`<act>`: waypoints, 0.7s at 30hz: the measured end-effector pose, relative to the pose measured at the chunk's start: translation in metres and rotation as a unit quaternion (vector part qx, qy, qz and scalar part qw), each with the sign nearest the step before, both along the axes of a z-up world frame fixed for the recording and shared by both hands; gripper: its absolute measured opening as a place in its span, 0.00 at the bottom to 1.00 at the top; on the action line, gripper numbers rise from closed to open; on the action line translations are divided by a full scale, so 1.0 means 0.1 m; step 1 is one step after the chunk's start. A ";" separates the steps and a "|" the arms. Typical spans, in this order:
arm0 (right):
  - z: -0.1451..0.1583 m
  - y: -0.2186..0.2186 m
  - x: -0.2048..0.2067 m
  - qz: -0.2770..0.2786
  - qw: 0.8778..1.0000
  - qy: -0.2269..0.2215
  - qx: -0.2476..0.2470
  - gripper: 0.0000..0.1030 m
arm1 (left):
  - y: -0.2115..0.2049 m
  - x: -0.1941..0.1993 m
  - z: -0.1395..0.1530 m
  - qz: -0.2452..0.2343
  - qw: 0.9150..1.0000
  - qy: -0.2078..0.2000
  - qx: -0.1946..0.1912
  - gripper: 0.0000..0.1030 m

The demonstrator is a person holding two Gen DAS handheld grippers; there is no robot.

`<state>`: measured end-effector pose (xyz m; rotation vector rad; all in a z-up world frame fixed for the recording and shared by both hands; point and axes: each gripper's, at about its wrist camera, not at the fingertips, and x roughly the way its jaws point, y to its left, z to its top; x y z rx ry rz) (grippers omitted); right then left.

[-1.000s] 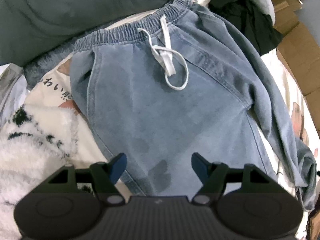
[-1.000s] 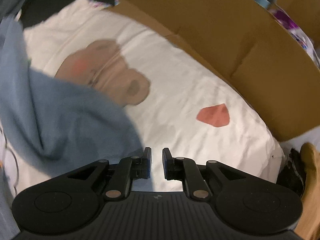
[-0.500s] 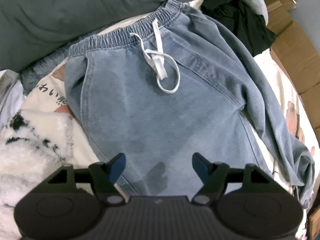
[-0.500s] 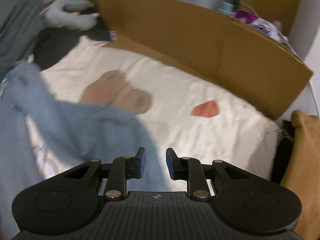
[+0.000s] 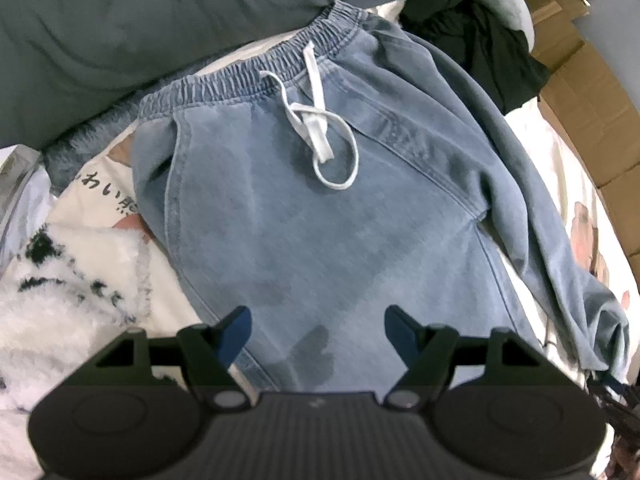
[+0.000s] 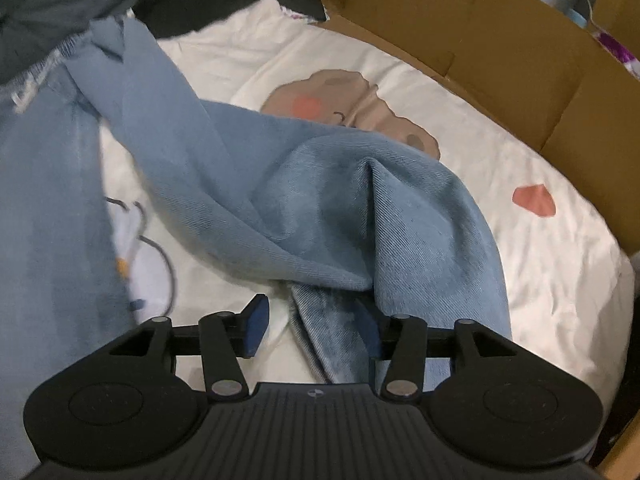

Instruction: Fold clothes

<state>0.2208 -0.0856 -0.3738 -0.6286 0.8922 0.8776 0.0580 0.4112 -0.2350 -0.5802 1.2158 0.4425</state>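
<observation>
Here the left tongs (image 5: 314, 330) are hovering spread apart over the blue trousers (image 5: 320, 220) lying flat on the bed (image 6: 500, 264), while the right tongs (image 6: 316, 324), also apart, are straddling the bunched trouser leg (image 6: 360, 216), likely to grab it for folding.

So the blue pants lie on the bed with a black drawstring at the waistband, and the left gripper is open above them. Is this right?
Not quite. The drawstring is white, not black, as the left wrist view shows. The rest holds: the blue pants lie on the bed, with the drawstring at the waistband, and the left gripper is open above them.
</observation>
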 end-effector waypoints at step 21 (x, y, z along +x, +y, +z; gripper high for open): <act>0.75 -0.55 0.03 -0.039 0.997 -0.063 0.031 0.05 | -0.01 0.07 0.10 0.000 1.000 -0.026 -0.012 0.76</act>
